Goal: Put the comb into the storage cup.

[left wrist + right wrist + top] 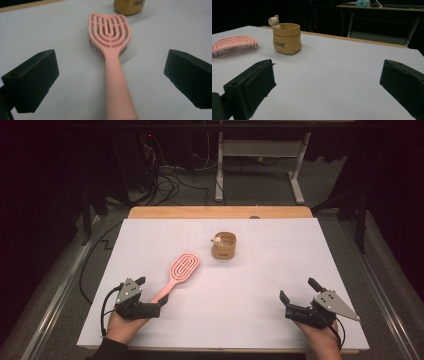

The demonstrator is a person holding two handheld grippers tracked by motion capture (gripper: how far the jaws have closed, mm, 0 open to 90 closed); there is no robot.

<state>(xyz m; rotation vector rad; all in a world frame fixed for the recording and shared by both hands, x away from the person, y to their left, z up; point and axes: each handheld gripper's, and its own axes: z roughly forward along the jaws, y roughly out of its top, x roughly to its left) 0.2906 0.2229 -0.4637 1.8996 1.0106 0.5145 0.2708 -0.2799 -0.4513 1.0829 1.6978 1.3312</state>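
Pink hairbrush [110, 37], bristles down on white table [260, 285].
Handle lies between spread jaws of left gripper [150, 295], untouched; right gripper [298, 289] spread wide, holding nothing; tan pouch [224, 245] beyond.

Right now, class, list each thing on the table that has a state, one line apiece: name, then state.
Pink hairbrush: lying flat, bristles down, handle between the open jaws, not gripped.
Tan pouch: upright, open at the top.
Small bear: at the pouch's rim, head poking out.
Left gripper: open, resting on the table.
Right gripper: open, holding nothing.
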